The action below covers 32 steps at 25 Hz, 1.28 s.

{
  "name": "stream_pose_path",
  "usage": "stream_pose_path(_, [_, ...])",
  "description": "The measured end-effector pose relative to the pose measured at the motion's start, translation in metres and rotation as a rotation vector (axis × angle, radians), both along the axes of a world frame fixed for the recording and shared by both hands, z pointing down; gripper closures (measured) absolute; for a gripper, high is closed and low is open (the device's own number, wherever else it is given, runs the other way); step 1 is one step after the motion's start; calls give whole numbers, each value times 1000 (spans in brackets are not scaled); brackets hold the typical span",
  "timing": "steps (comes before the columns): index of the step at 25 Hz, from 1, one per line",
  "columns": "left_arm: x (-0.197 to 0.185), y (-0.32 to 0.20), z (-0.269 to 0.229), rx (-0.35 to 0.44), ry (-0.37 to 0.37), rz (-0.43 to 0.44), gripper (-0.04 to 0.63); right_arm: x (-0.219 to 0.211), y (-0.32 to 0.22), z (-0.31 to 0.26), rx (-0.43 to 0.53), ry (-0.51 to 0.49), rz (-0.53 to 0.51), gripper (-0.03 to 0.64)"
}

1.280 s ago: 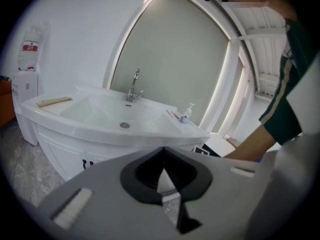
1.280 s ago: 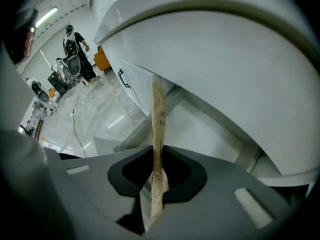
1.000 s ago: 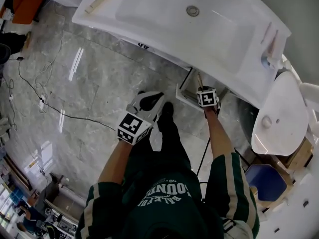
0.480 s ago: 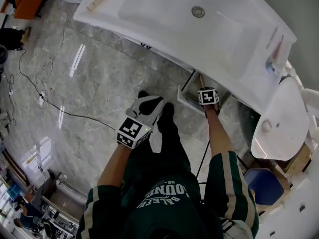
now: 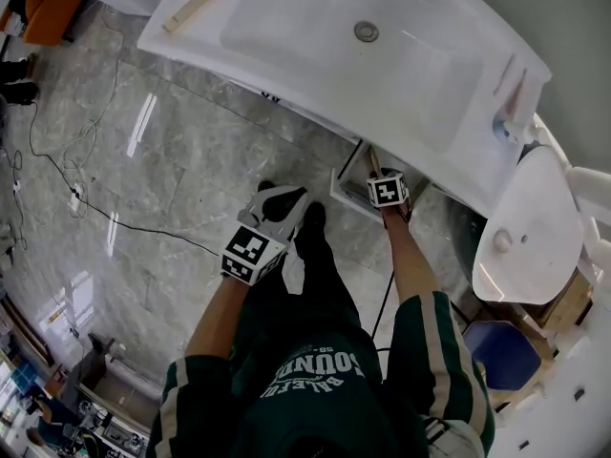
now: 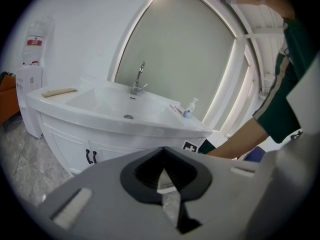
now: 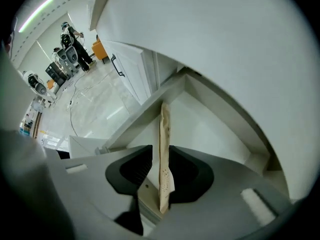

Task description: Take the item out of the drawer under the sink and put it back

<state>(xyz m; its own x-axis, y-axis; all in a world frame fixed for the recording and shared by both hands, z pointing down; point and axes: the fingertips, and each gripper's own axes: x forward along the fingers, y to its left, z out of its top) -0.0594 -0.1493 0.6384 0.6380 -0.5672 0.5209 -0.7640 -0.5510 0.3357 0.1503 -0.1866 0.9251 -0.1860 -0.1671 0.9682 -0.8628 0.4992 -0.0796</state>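
Observation:
Under the white sink [image 5: 315,36], the white drawer [image 5: 346,187] stands pulled out. My right gripper [image 5: 376,167] reaches into it. In the right gripper view a thin flat beige item [image 7: 164,149] stands on edge between the jaws of the right gripper [image 7: 161,170], over the drawer's white inside [image 7: 205,119]. These jaws are opening, and a narrow gap shows beside the item on its left. My left gripper [image 5: 283,197] hangs over the floor left of the drawer. In its own view the left gripper [image 6: 164,170] is shut with nothing in it.
A toilet [image 5: 520,227] stands right of the vanity, with a blue bin [image 5: 501,351] nearer me. A soap bottle [image 5: 503,127] and a wooden strip [image 5: 200,1] lie on the counter. A black cable [image 5: 95,208] runs across the marble floor. Cabinet doors with dark handles [image 6: 90,156] flank the drawer.
My right gripper has stayed at the drawer, shifting only a little. The left gripper has hardly moved. The view itself has drifted slightly.

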Motion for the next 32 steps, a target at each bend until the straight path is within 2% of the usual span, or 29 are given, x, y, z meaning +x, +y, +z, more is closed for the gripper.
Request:
stream_pose_path(7, [-2, -1, -23, 16, -5, 2, 546, 1, 6, -55, 81, -27, 56, 538])
stream_pose_path(9, [-2, -2, -33, 23, 1, -5, 546, 2, 5, -79, 122, -26, 66, 582])
stream_pose_path(11, [-4, -1, -41, 29, 3, -15, 546, 2, 7, -99, 153, -38, 78, 596])
stream_pose_path(13, [-6, 1, -47, 34, 4, -26, 546, 0, 13, -115, 178, -64, 88, 615])
stream_pose_path(18, [-5, -2, -71, 81, -1, -29, 546, -11, 17, -168, 253, -174, 125, 615])
stream_pose_path(23, [-5, -3, -102, 144, -6, -29, 546, -36, 18, -241, 376, -302, 121, 615])
stream_pose_path(32, [-12, -15, -164, 274, 1, -58, 546, -50, -17, -398, 703, -447, 92, 615])
